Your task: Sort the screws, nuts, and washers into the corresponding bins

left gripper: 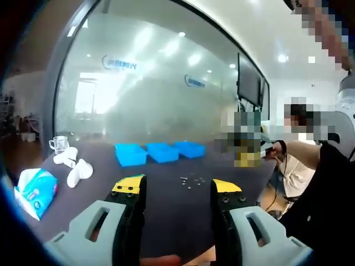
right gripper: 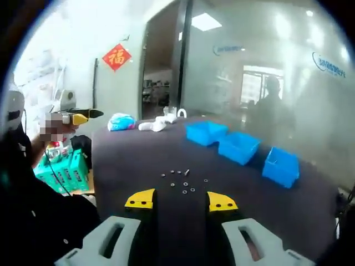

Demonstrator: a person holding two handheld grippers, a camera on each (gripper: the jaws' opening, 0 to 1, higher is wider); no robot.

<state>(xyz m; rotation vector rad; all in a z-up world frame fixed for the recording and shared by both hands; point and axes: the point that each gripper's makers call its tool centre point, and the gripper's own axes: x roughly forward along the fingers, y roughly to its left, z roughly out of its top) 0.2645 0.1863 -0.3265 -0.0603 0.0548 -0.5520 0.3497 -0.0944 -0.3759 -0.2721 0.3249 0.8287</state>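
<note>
Left gripper (left gripper: pixel 177 191): jaws spread, empty | right gripper (right gripper: pixel 181 200): jaws spread, empty | small metal screws, nuts and washers (right gripper: pixel 183 182): loose on dark table (right gripper: pixel 127 160), 12 o'clock of right jaws | three blue plastic bins (right gripper: pixel 239 147): 1 o'clock

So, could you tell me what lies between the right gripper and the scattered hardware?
Only bare dark tabletop. In the right gripper view, the open gripper hovers just short of the hardware, with nothing between.
</note>
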